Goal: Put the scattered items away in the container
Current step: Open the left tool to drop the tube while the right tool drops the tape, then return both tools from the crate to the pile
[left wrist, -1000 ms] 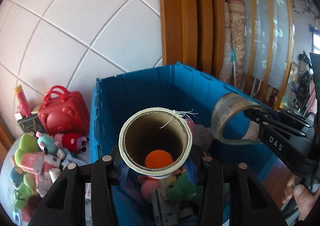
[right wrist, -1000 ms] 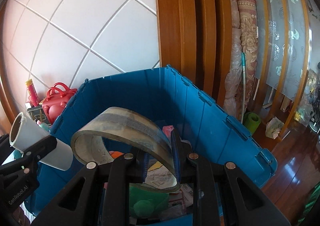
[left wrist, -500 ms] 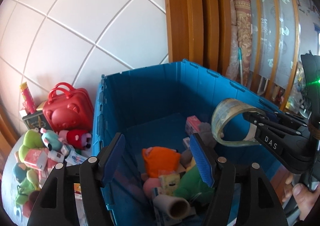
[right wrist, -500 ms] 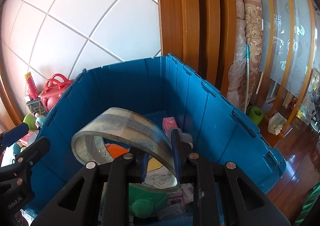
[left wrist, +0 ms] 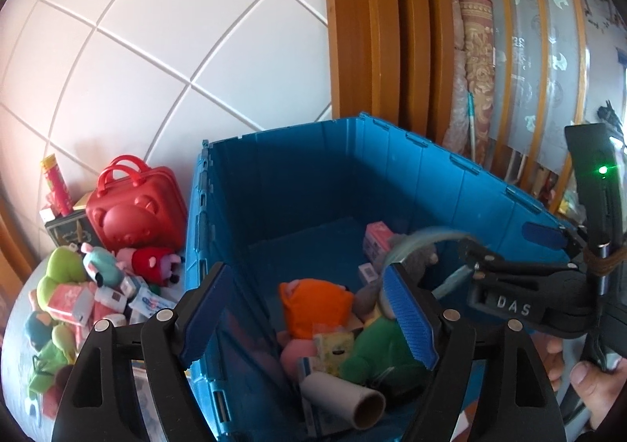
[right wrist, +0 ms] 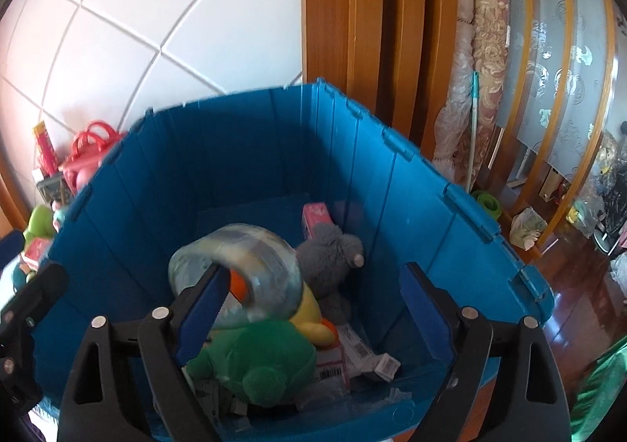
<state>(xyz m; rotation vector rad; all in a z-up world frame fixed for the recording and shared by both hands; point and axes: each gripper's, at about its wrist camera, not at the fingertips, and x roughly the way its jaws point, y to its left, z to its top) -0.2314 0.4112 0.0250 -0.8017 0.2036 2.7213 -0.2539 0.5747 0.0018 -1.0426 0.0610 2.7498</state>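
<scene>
Opening wide, the right hand-held gripper [right wrist: 313, 308] has released the tape roll [right wrist: 250, 269], blurred just beyond its left jaw.

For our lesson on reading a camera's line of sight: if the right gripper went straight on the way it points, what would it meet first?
Probably the blurred tape roll just ahead of the opening right gripper, over the blue crate's toys; depth is unclear.

Pale surface [left wrist: 23, 308] left of the blue crate [left wrist: 313, 167] carries a red case [left wrist: 135, 214], plush toys [left wrist: 62, 273] and small packets [left wrist: 70, 297]
</scene>
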